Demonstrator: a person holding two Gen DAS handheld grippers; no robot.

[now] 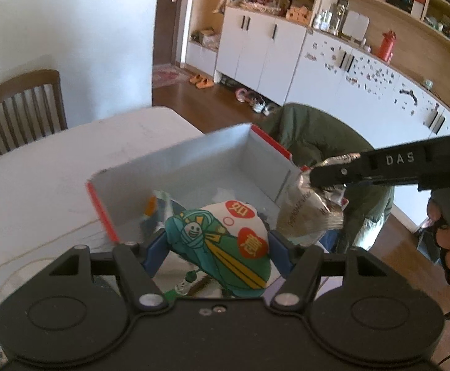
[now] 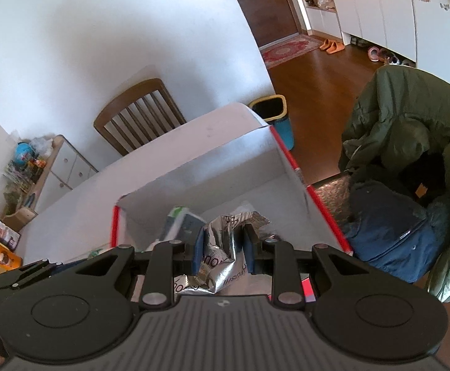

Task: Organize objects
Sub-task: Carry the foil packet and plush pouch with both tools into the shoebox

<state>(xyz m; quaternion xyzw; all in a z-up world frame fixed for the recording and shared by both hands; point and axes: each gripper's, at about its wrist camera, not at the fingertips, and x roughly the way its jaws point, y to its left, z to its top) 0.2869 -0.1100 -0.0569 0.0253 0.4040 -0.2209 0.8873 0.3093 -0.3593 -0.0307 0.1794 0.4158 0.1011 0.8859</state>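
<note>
Both loads hang right over the open red-edged box (image 1: 194, 167) on the white counter (image 1: 39, 185), so it's basically straight down from here. Left tongs (image 1: 218, 244) are clamped on one printed pouch (image 1: 225, 241); right tongs (image 2: 222, 244) pinch one crumpled foil packet (image 2: 225, 247) nearer the box's right wall. A couple of packets already sit inside.

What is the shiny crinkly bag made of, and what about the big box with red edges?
The shiny bag looks like thin metallic foil or foil-coated plastic: silvery, mirror-like and sharply creased. The box looks like cardboard: flat, matte grey-white walls with straight folded corners and red rims, though plastic board cannot be ruled out.
</note>
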